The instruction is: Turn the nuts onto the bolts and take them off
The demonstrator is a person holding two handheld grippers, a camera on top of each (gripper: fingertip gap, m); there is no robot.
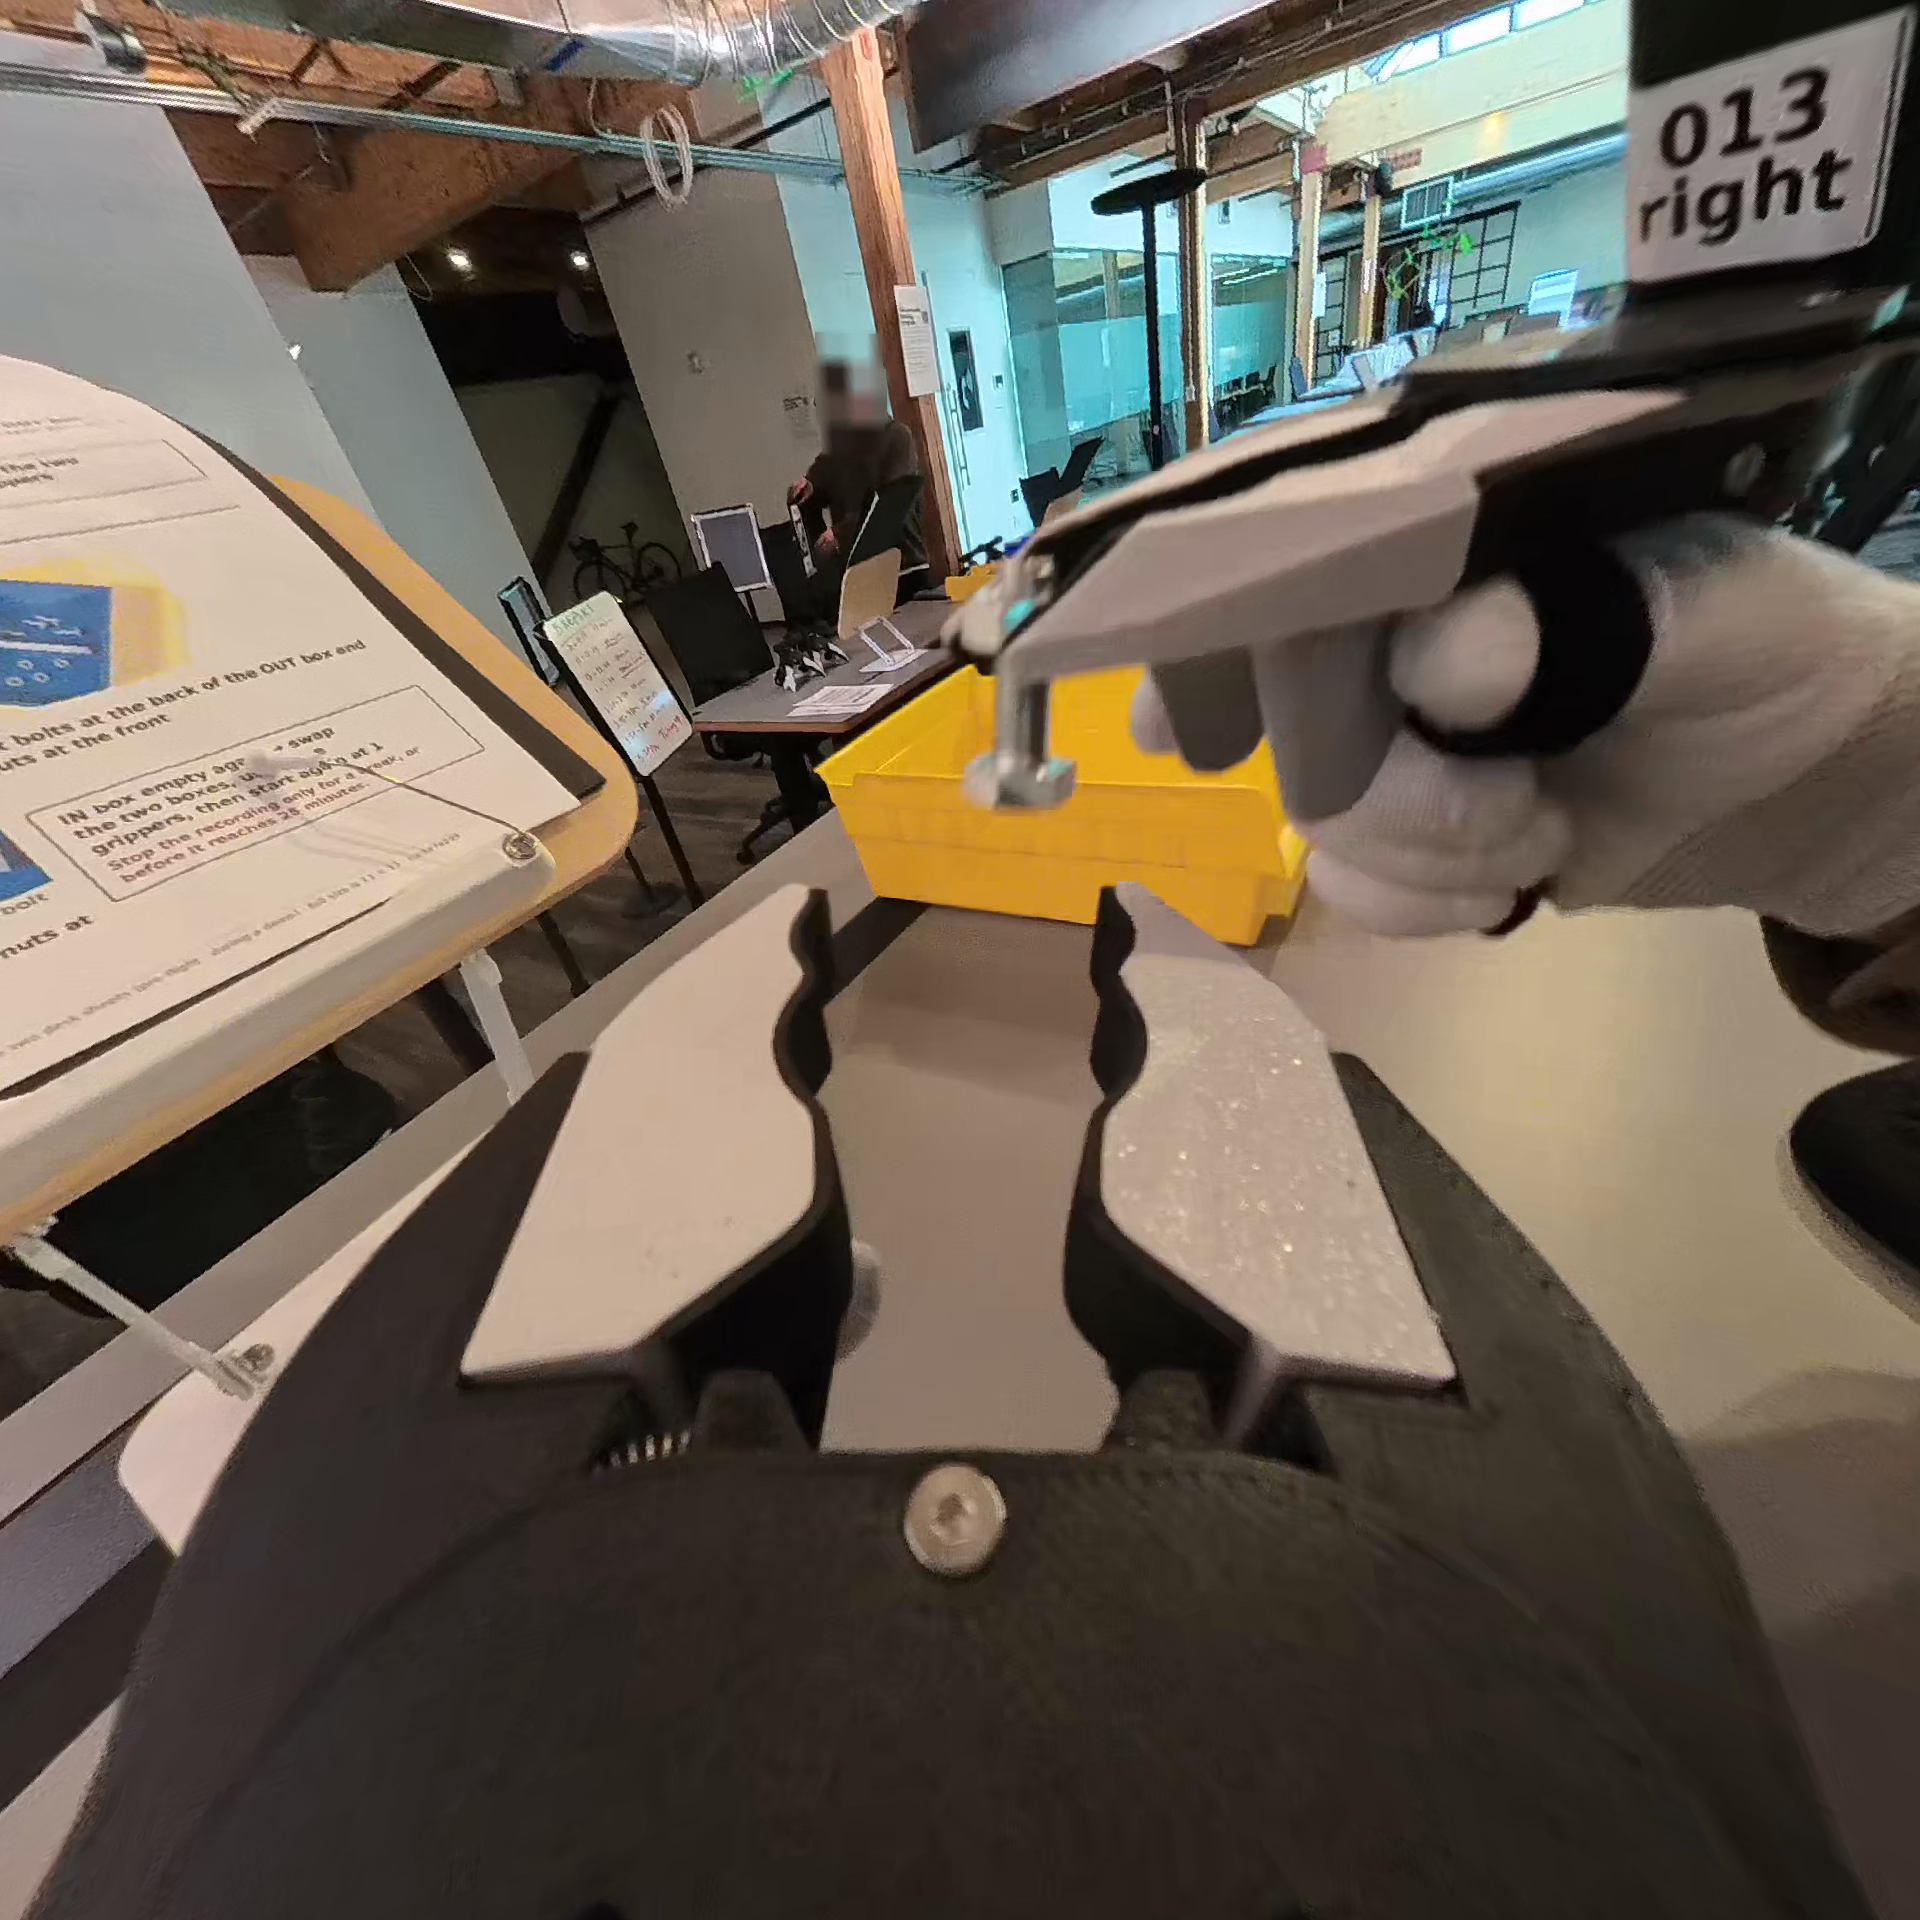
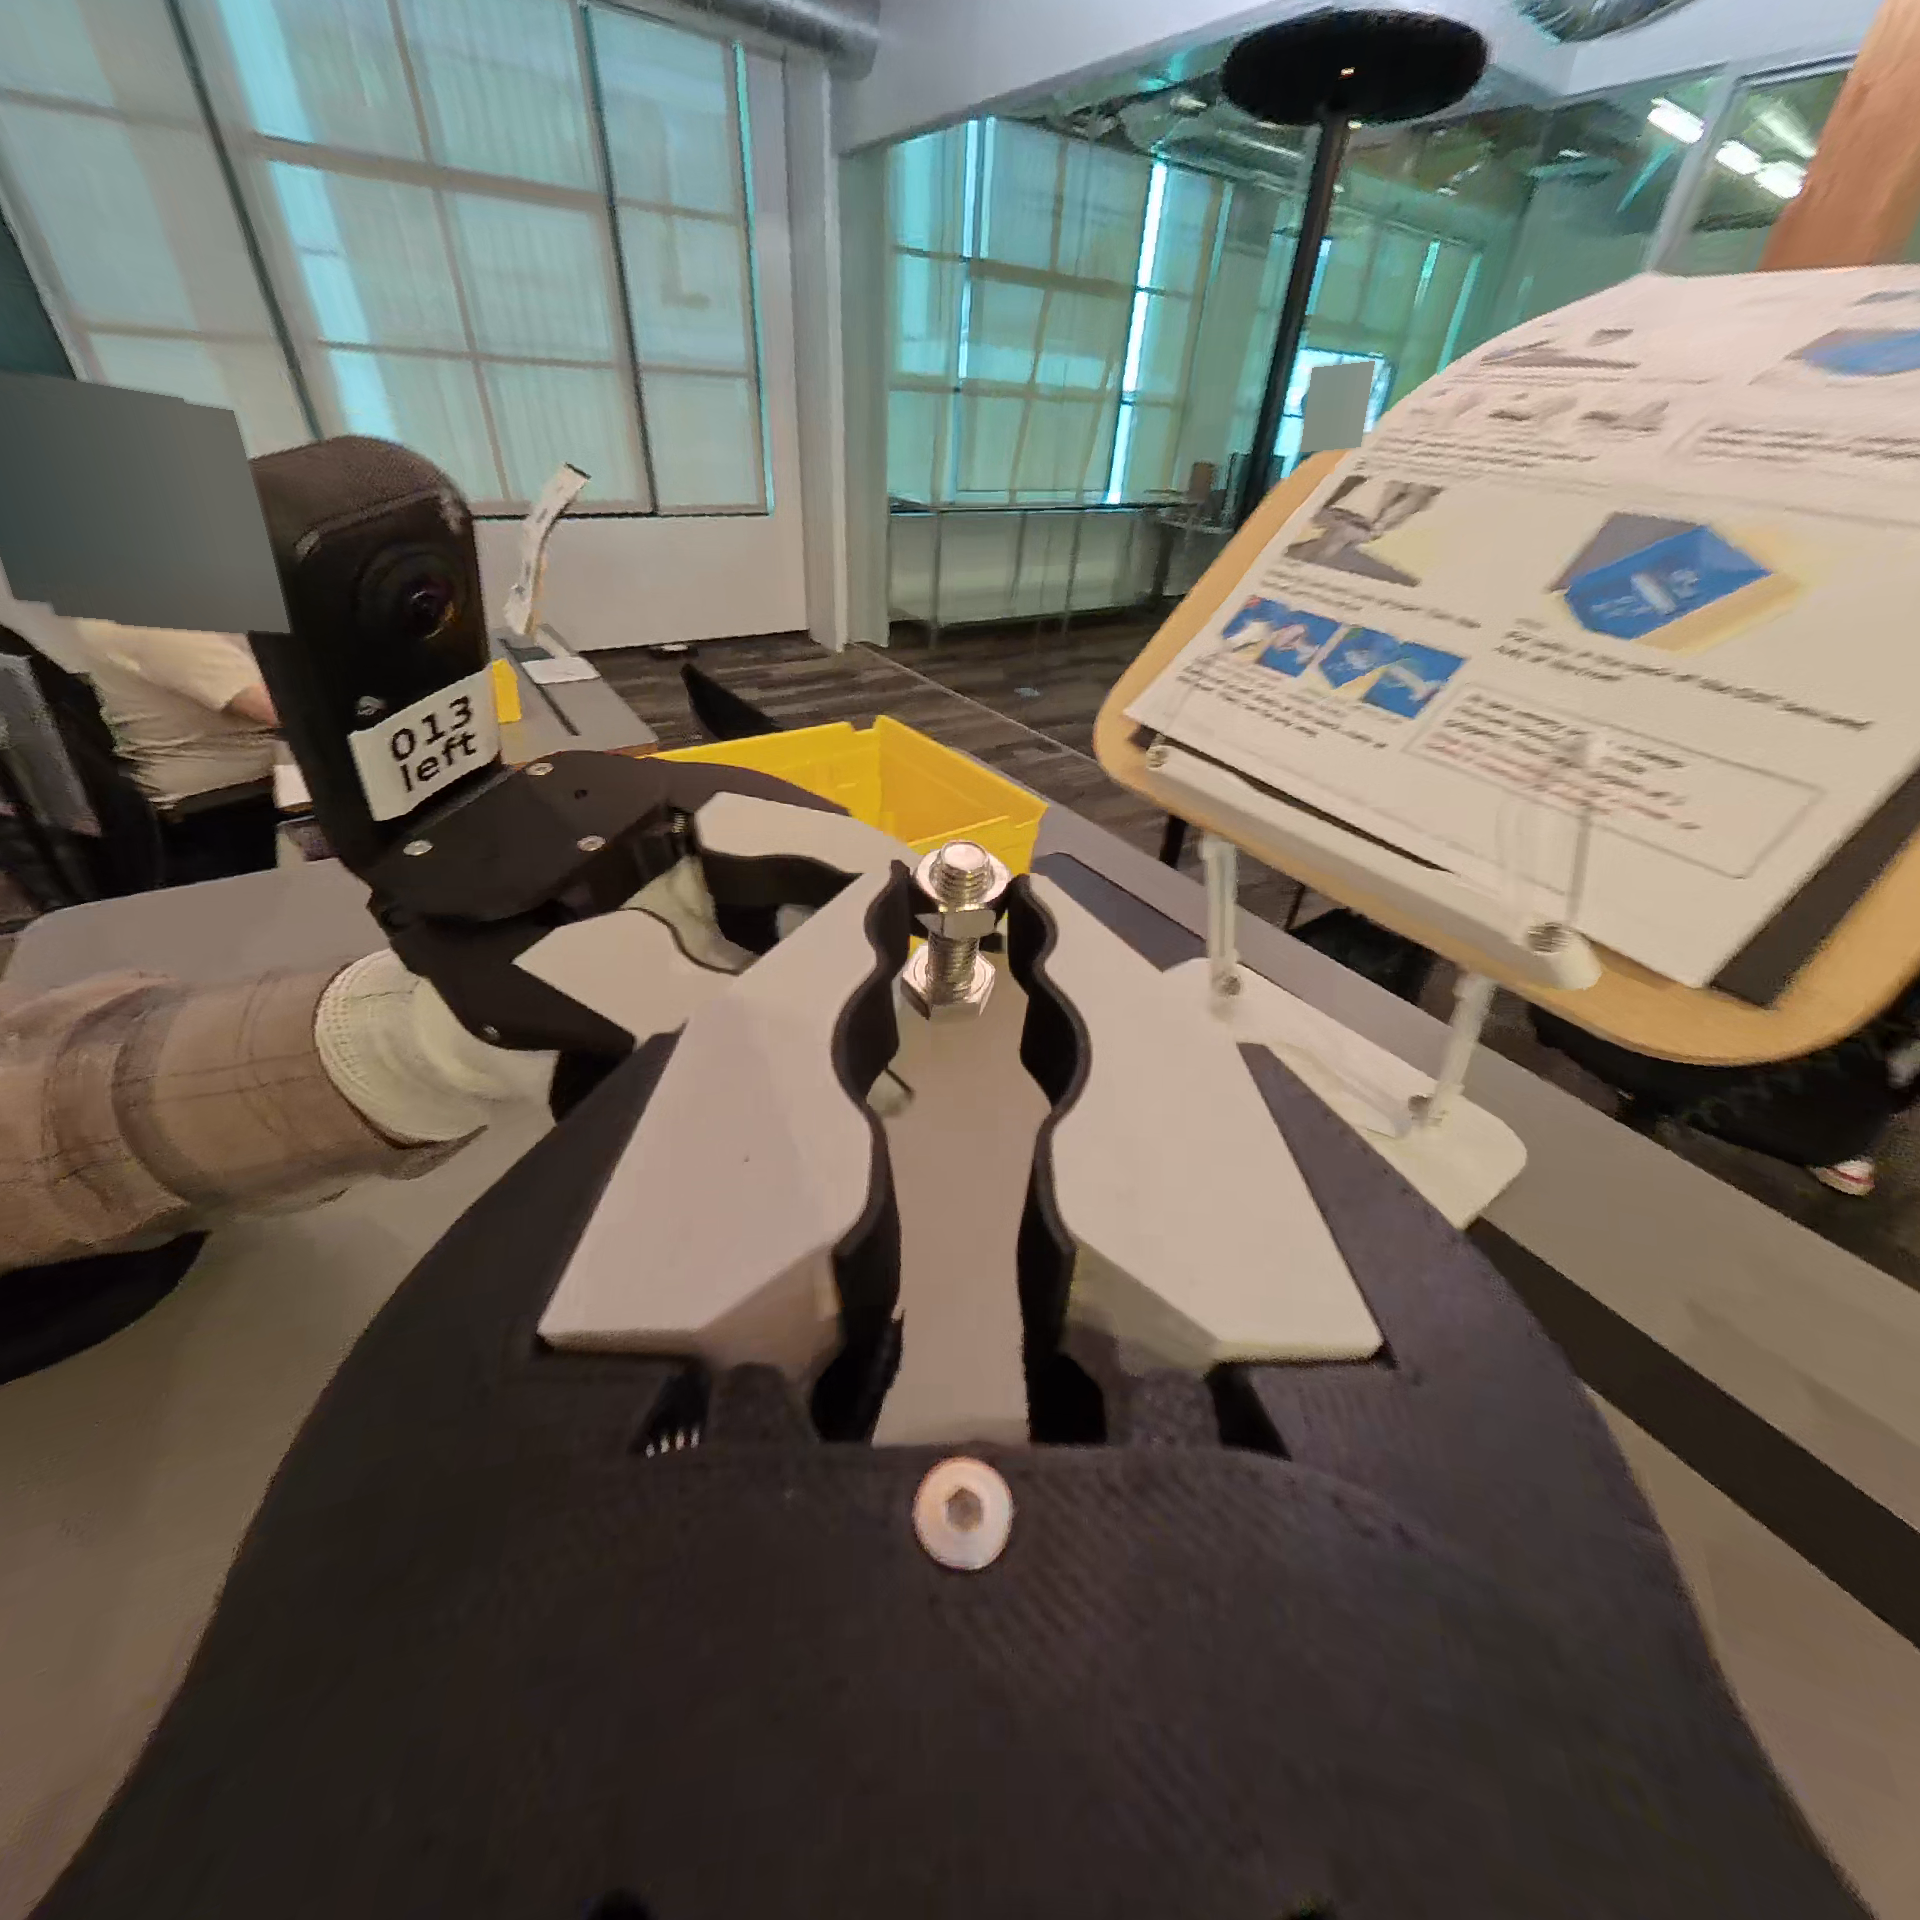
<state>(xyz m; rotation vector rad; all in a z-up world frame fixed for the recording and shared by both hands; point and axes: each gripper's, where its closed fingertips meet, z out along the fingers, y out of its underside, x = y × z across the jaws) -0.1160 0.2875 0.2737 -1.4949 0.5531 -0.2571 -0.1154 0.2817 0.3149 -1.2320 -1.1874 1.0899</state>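
instruction sheet (image 1: 208, 727) cut off at left edge, yellow bin (image 2: 935, 779) mostly hidden behind tongs

Your right gripper (image 2: 951, 914) has a matt black body with a rough, layered printed texture, and its pale grey finger plates (image 2: 748, 1122) look like smooth plastic. The bolt (image 2: 954, 940) and nut (image 2: 958, 902) at its 12 o'clock are bright, glossy metal with sharp threads. On the left gripper (image 1: 961, 935), one plate has a grainy, sparkling face. Your glove (image 1: 1558, 769) is white knitted cloth. The bin (image 1: 1070, 831) is glossy yellow plastic, the table (image 1: 1558, 1195) smooth matt grey, and the instruction sheet (image 2: 1621, 623) is paper on a light wooden board (image 2: 1299, 956).
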